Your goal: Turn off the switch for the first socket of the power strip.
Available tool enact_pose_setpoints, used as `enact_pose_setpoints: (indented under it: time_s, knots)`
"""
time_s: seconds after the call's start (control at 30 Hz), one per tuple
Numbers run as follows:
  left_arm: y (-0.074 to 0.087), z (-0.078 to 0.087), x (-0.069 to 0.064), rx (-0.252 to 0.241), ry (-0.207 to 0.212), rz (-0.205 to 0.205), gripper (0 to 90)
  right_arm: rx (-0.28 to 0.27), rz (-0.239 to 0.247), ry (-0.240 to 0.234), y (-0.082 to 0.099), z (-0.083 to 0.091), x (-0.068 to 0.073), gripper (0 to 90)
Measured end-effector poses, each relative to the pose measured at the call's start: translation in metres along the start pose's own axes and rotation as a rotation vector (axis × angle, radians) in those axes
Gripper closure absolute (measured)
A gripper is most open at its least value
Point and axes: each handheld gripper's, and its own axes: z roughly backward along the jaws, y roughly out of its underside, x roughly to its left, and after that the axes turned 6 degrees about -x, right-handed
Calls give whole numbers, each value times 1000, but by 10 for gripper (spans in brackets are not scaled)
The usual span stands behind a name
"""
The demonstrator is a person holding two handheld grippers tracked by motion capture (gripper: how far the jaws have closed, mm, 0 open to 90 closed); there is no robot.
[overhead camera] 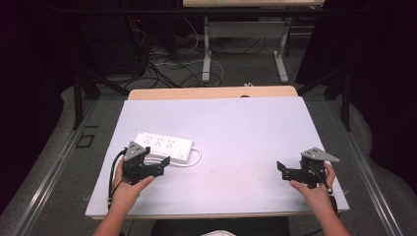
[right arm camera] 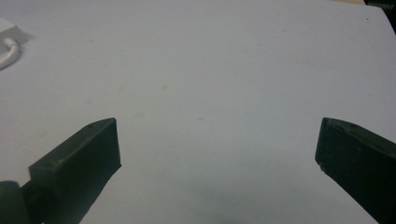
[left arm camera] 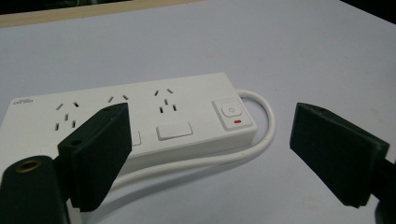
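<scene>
Power strip (overhead camera: 163, 146) | high view: left of centre on the white table (overhead camera: 236, 132), left gripper (overhead camera: 158, 166) just beside it, right gripper (overhead camera: 281, 169) well apart, jaws spread | left gripper view: strip (left arm camera: 130, 119) centre, cord (left arm camera: 261, 135) looping right, jaws apart, nothing clamped; likely rigid, light, smooth, so pinch across the narrow body | right gripper view: strip corner (right arm camera: 9, 29) upper left, jaws wide over bare table.

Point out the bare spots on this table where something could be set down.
Bare: the stretch between the power strip and the right gripper, plus the table's far half. Crowded: near left, where the left gripper sits beside the strip and its cord.

R gripper (right arm camera: 217, 158) jaws wide apart over bare mat (right arm camera: 210, 70); power strip (right arm camera: 9, 29) corner far left.
</scene>
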Motion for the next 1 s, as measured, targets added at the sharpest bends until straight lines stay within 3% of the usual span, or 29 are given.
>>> enact_pose_setpoints:
  time_s: [0.17, 0.37, 0.6, 0.7, 0.87, 1.0]
  knots:
    - [-5, -2, -1, 13, -7, 8, 188, -1, -6, 1, 1, -2, -1, 0]
    - [-12, -3, 1, 28, -32, -11, 245, 17, -9, -12, 2, -4, 0, 0]
    - [-17, -7, 7, 13, -32, 27, 255, 28, 1, -8, 3, -6, 0, 0]
    - [-20, -9, 8, 4, -31, 23, 258, 31, -6, -6, 4, -7, -1, 0]
    - [-28, -13, 8, 6, -26, 19, 260, 24, -14, -2, 3, -6, 0, 0]
    - [-34, -16, 7, 28, -26, 50, 270, 25, -9, -5, 3, -6, 0, 0]
